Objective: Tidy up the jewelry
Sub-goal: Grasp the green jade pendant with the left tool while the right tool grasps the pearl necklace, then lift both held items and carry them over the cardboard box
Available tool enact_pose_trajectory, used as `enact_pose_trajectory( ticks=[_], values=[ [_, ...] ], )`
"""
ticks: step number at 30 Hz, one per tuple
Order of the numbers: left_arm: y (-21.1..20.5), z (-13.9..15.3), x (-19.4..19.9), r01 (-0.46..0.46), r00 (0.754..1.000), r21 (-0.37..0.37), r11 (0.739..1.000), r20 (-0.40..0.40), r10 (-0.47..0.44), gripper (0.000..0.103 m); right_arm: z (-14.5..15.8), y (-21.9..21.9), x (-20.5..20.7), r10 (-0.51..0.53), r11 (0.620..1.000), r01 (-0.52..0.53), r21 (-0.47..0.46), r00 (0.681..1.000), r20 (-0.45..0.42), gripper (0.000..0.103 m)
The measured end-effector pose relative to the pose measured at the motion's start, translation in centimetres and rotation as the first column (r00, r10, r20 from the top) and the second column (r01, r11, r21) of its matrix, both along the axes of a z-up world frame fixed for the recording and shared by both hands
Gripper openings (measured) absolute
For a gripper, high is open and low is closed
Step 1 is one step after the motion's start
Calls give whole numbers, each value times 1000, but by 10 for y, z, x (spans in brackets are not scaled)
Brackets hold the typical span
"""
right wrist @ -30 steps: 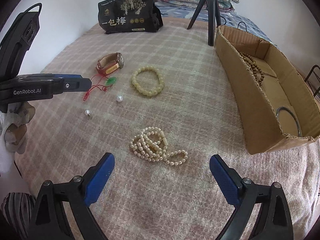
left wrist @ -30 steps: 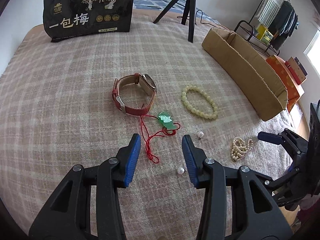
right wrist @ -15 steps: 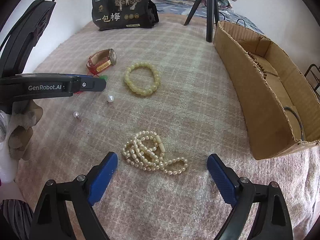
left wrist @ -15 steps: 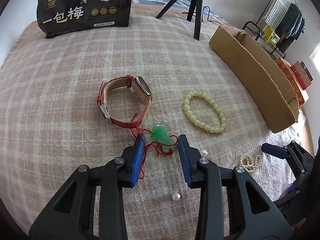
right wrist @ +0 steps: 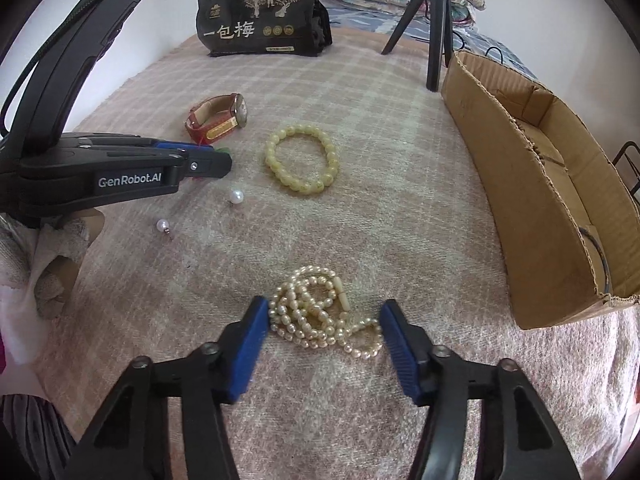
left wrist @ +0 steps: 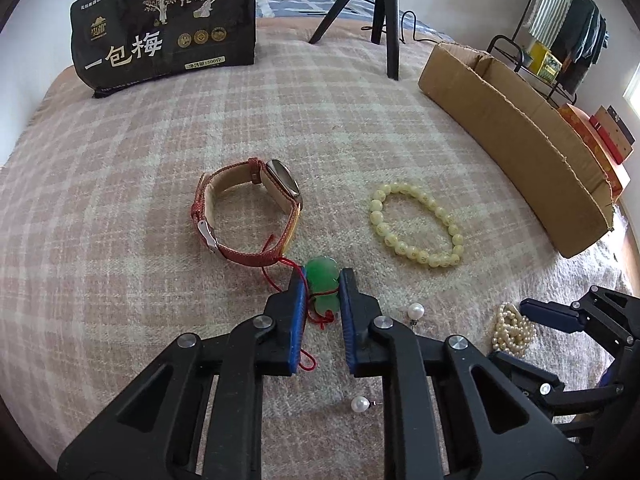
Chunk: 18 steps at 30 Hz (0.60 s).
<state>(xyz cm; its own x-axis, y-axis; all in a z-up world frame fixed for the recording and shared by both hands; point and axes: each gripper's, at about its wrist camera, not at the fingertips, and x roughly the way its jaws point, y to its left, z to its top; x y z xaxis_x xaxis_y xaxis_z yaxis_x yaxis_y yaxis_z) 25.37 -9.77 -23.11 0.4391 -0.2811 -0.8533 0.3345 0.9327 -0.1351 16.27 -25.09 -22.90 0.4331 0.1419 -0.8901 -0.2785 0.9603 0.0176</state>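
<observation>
Most of the jewelry is not yet put away. On the plaid blanket (left wrist: 120,168) lie, from biggest down, a red-strapped watch (left wrist: 248,212), a yellow bead bracelet (left wrist: 416,224), a heaped pearl necklace (right wrist: 320,312), a green pendant (left wrist: 322,286) on a red cord, and two loose pearl earrings (right wrist: 237,196), (right wrist: 162,225). The cardboard box (right wrist: 540,208) along the right edge seems to be the place for them; a thin dark ring rests inside its near end, and the rest of its interior is hard to read, so I judge the job barely begun.

The left gripper (left wrist: 322,300) has its blue pads drawn narrow on either side of the pendant, touching or very nearly so; I cannot tell if the squeeze is complete, and the pendant sits on the blanket just beside the watch strap. The right gripper (right wrist: 322,344) stands wide, its pads flanking the pearl necklace without touching it, holding nothing. Likely both pieces go to the box next.
</observation>
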Motion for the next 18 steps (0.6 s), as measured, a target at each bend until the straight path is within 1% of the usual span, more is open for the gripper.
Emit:
enact_pose_trajectory(
  ticks=[1, 3, 4, 6, 9, 18],
  values=[
    [0, 0, 0, 1, 1000, -2, 1000, 0, -1, 14, 0, 0, 0, -1, 1000, 1, 3, 1000, -1, 43],
    [1, 1, -1, 2, 1000, -4, 1000, 0, -2, 14, 1, -1, 0, 0, 1000, 0, 9, 1000, -5, 29],
    [2, 1, -1, 3, 1000, -5, 1000, 1, -3, 14, 1, -2, 0, -2, 1000, 2, 10, 1000, -6, 26],
    [2, 2, -2, 5, 1000, -7, 1000, 3, -5, 14, 2, -5, 1, -8, 1000, 8, 15, 1000, -9, 14],
    [3, 4, -5, 4, 1000, -13, 1000, 4, -4, 14, 4, -9, 1, -20, 999, 20, 36, 1000, -12, 10],
    [7, 13, -17, 9, 1000, -15, 1000, 23, -8, 14, 15, -12, -4, -30, 998, 29, 62, 999, 12, 6]
  ],
)
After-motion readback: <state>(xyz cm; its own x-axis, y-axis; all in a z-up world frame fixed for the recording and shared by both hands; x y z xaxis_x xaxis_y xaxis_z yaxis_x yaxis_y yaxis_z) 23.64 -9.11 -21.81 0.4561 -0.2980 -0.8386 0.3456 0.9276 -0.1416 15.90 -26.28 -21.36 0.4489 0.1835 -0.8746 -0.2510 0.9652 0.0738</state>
